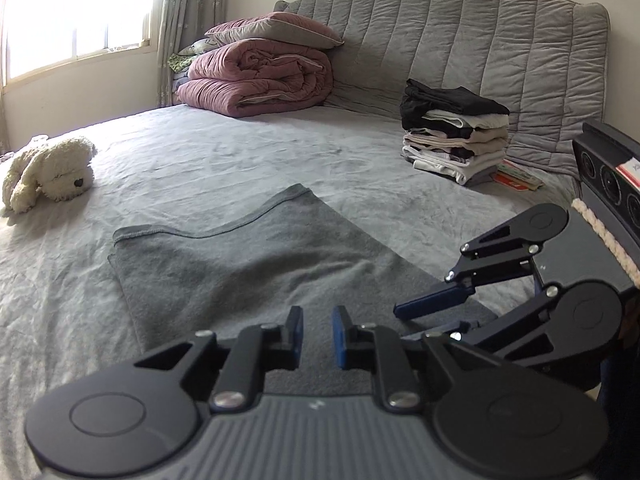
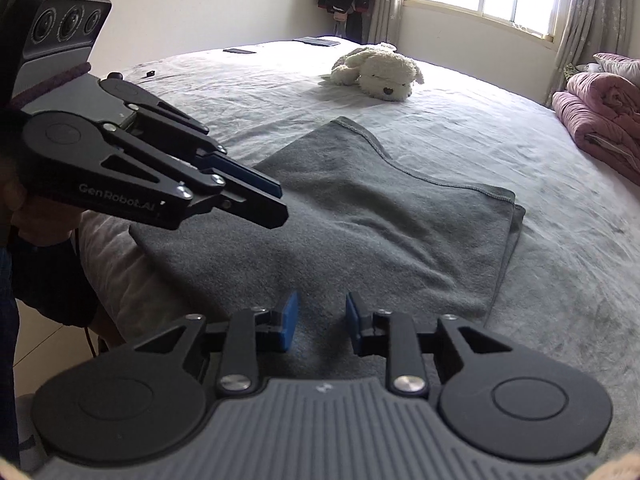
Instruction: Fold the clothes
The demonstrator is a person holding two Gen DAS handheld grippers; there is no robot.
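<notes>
A dark grey garment lies folded into a flat rectangle on the light grey bed sheet, its stitched hem along the far side. My left gripper hovers over the garment's near edge with a narrow gap between its blue pads and only cloth showing beyond them. In the right wrist view the left gripper hangs above the garment's left corner. My right gripper is open and empty over the near edge. The left wrist view shows the right gripper at the garment's right corner.
A stack of folded clothes stands by the quilted headboard, with a red packet beside it. A rolled pink quilt and a plush dog lie farther off. The bed's edge and floor are at left.
</notes>
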